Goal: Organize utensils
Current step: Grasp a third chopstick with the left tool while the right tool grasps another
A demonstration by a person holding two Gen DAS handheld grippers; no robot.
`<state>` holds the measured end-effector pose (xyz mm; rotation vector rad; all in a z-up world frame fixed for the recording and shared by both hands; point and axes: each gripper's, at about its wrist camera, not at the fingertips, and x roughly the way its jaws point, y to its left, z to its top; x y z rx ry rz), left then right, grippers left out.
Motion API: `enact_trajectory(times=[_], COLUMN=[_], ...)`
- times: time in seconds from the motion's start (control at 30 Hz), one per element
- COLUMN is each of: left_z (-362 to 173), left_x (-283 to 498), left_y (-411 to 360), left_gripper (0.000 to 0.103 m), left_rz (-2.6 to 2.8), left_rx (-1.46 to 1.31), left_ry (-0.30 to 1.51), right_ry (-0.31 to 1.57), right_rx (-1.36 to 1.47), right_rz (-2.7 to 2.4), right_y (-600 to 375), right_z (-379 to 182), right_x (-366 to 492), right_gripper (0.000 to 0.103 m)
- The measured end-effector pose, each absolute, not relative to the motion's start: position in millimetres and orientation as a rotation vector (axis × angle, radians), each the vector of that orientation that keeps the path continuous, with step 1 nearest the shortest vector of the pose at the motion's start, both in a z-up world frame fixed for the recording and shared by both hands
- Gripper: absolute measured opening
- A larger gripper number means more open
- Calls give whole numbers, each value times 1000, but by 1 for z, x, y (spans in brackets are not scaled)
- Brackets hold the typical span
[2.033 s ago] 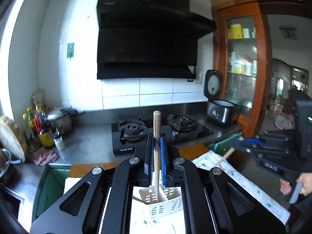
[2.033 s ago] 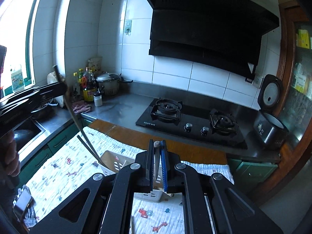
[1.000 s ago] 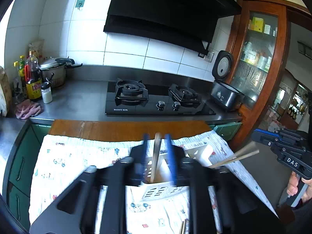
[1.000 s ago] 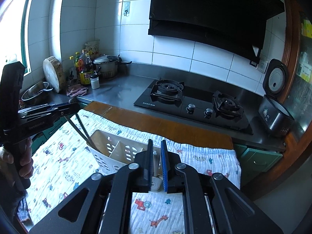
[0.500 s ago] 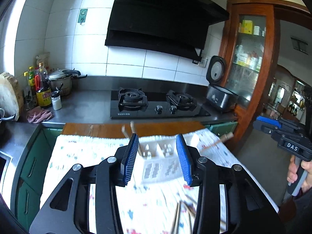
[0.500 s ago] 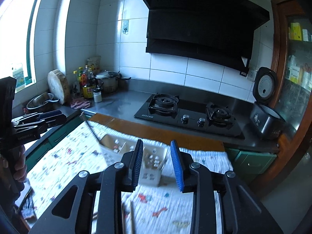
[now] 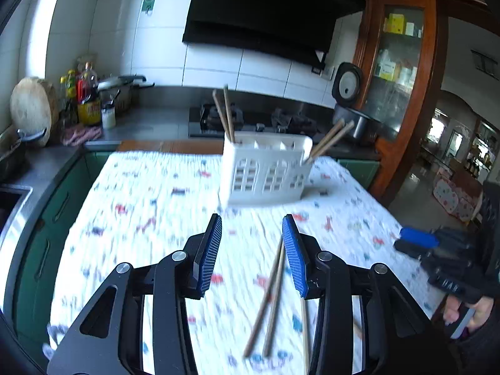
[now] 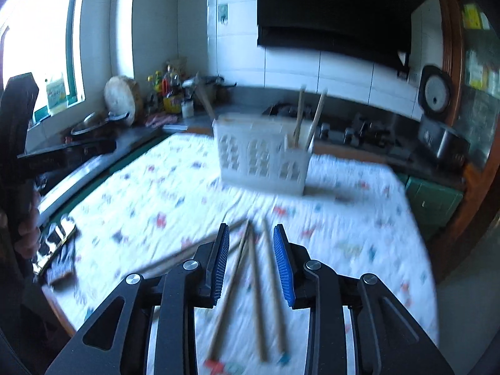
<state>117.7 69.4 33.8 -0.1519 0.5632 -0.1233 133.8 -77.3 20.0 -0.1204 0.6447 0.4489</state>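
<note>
A white slotted utensil caddy [image 7: 265, 168] stands on the patterned cloth [image 7: 150, 206]; it also shows in the right wrist view [image 8: 262, 162]. Wooden chopsticks stand in its left end [image 7: 223, 114] and lean out of its right end [image 7: 331, 140]. My left gripper [image 7: 251, 250] is open and empty, low over the cloth, with two loose chopsticks [image 7: 268, 300] lying by its right finger. My right gripper [image 8: 251, 261] is open and empty above several loose chopsticks [image 8: 253, 293] on the cloth. The right gripper also shows at the right edge of the left wrist view [image 7: 437, 253].
A gas hob [image 7: 250, 122] and steel counter lie behind the caddy. Bottles, a pot and a round wooden board [image 7: 32, 106] stand at the far left, a rice cooker [image 7: 350, 106] at the far right. The sink edge [image 7: 15, 193] is left of the cloth.
Both grippers let go of their chopsticks into the caddy, opened, and pulled back and down toward the loose chopsticks on the cloth.
</note>
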Motion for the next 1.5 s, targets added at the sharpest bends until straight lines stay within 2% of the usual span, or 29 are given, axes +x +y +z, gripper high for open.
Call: enact_trajectory(times=[0.37,0.57,0.93,1.5], left_z=[-7,-23,-45,-83], left_x=[80,69,59,60], left_y=[66,56,41,5], left_gripper=[41,41,41,39], left_rz=[-97,-106,-164,-276], left_rx=[-154,-135,-128,-110], left_ry=[619,653,706,799], right_ry=[742,797,844,796], right_rx=[-96,-43,-13,-51], right_rz=[448,428,404,361], right_y=[-59,-59,-59,-58], right_z=[-56,-81,-97,-90], right_x=[94,99,110,102], right_gripper=[27,18,10,7])
